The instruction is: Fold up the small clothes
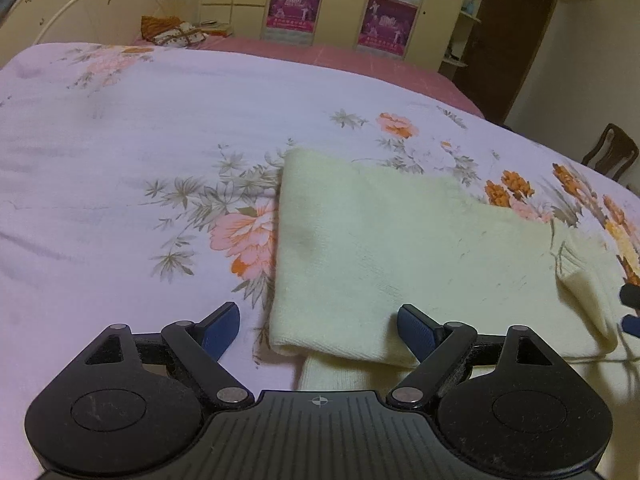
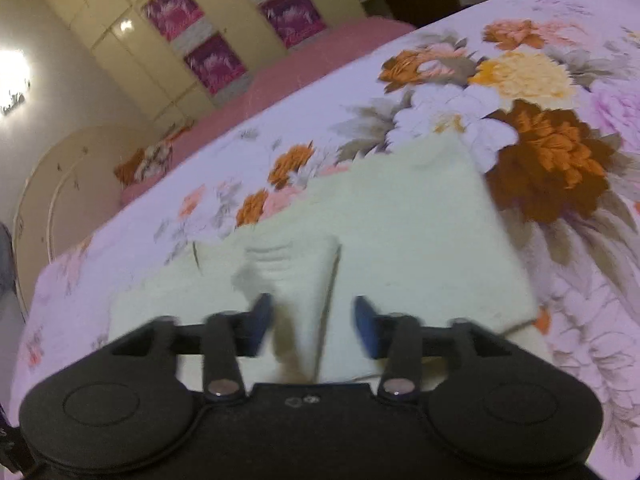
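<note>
A cream knitted garment [image 1: 400, 248] lies partly folded on the floral bedsheet [image 1: 120, 160]. My left gripper [image 1: 318, 330] is open, low over the garment's near left corner, with one finger on each side of that corner. In the right wrist view the same garment [image 2: 400, 240] lies flat, with a ribbed cuff or sleeve [image 2: 288, 264] on top. My right gripper [image 2: 314, 328] is open, its fingers straddling the near part of that sleeve. The right gripper's tips also show at the right edge of the left wrist view [image 1: 630, 308]. The right view is motion-blurred.
The pink mattress [image 1: 320, 56] shows beyond the sheet, with a folded patterned cloth [image 1: 176, 32] near the cream headboard [image 1: 92, 12]. Cream wardrobes with pink posters [image 1: 384, 20] stand behind. A wooden chair [image 1: 610, 152] is at the right.
</note>
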`<state>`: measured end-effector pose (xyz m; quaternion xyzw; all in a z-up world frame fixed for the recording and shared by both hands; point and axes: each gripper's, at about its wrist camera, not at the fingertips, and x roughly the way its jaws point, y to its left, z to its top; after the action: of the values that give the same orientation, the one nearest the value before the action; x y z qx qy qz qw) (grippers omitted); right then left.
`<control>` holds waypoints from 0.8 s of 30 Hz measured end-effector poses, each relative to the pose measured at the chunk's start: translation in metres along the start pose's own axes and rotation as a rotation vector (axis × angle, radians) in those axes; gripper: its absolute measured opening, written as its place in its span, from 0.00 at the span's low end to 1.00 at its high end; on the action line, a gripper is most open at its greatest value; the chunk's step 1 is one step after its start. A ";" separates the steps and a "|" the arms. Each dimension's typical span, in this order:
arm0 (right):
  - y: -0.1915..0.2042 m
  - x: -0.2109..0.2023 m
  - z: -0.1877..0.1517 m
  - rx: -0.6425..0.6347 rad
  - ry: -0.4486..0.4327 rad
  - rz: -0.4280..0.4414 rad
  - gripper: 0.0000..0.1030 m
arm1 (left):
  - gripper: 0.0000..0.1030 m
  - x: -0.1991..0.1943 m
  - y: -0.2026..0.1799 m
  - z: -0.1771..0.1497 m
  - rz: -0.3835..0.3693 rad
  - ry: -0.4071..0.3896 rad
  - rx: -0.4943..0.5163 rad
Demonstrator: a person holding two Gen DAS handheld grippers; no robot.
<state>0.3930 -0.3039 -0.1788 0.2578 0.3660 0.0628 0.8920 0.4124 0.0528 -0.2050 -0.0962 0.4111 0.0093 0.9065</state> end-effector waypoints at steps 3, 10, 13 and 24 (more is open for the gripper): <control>0.014 -0.004 -0.004 -0.080 -0.032 -0.025 0.63 | 0.82 0.000 0.000 0.000 0.004 0.000 -0.004; 0.095 0.015 -0.055 -0.633 -0.092 -0.157 0.49 | 0.82 0.000 0.000 0.000 0.003 -0.002 -0.004; 0.103 0.034 -0.056 -0.686 -0.075 -0.218 0.37 | 0.82 0.000 0.000 0.000 0.005 -0.004 0.001; -0.021 -0.003 0.009 -0.047 -0.024 -0.177 0.05 | 0.83 0.001 0.000 0.002 0.006 -0.013 -0.002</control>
<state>0.3953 -0.3270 -0.1822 0.2041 0.3748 -0.0106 0.9043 0.4142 0.0528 -0.2048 -0.0959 0.4054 0.0133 0.9090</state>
